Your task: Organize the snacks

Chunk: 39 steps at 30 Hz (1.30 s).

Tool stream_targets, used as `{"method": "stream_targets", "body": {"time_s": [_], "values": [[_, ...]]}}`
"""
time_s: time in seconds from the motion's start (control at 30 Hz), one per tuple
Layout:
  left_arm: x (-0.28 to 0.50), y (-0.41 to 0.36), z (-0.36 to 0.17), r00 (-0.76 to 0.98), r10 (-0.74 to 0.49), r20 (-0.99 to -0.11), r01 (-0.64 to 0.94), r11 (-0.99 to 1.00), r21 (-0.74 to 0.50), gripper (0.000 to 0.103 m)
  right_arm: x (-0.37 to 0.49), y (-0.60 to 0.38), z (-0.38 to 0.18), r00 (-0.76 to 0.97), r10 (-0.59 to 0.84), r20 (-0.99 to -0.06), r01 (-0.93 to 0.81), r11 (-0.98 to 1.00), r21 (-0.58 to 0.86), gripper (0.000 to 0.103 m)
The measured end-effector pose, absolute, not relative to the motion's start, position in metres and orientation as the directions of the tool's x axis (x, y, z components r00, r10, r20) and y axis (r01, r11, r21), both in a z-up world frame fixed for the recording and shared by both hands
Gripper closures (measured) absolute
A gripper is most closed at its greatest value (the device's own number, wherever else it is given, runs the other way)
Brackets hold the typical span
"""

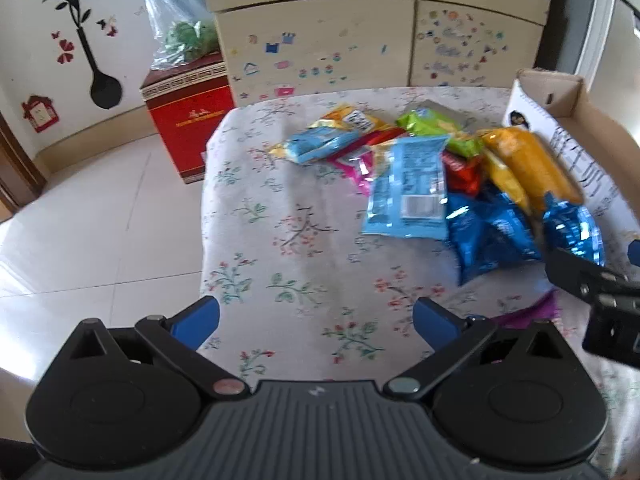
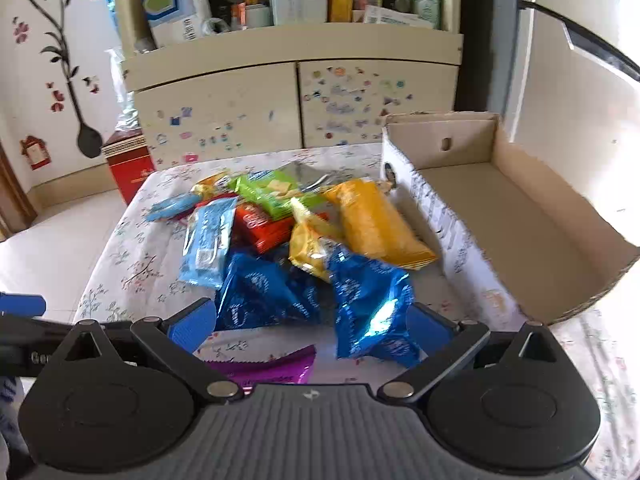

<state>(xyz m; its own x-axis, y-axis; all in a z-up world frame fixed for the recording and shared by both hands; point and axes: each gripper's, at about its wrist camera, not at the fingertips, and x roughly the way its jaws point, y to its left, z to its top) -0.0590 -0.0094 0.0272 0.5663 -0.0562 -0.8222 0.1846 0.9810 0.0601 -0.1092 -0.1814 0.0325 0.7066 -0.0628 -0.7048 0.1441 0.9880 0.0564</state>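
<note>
right claw (image 2: 310,330) spread, shiny blue foil snack packet (image 2: 370,304) between its fingers at 12 o'clock; contact unclear. left claw (image 1: 316,322) spread over floral tabletop (image 1: 280,240). purple packet (image 2: 264,368) partly hidden.

Snack packets (image 2: 304,248) — heaped beside carton (image 2: 520,216)

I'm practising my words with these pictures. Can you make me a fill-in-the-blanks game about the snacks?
1. The cardboard box beside the snacks has ____ inside it.
2. The snack lying right against the box wall is the ____ packet.
3. The packet nearest the right tool, partly hidden under it, is ____.
4. Both the right tool and the left tool have their fingers ____.

Missing words: nothing; orange; purple; open
</note>
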Motion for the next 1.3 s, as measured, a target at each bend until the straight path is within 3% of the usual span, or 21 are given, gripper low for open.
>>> {"method": "stream_targets", "body": {"time_s": [0.4, 0.53, 0.97, 1.3], "values": [[-0.048, -0.029, 0.079, 0.630, -0.081, -0.772, 0.287, 0.949, 0.134, 0.001, -0.092, -0.202, 0.075, 0.674, -0.055, -0.736, 0.066, 0.998, -0.014, 0.000], [-0.036, -0.032, 0.092, 0.615, -0.131, -0.778, 0.307, 0.948, 0.083, 0.001, -0.088, -0.205, 0.070, 0.658, -0.087, -0.748, 0.120, 0.993, -0.010, 0.000], [-0.019, -0.034, 0.071, 0.565, -0.131, -0.814, 0.273, 0.962, 0.034, 0.001, -0.077, -0.218, 0.061, 0.603, -0.107, -0.790, 0.209, 0.977, 0.027, 0.000], [-0.026, -0.050, 0.071, 0.614, -0.079, -0.785, 0.305, 0.941, 0.144, 0.001, -0.073, -0.212, 0.055, 0.574, -0.128, -0.809, 0.218, 0.976, 0.000, 0.000]]}}
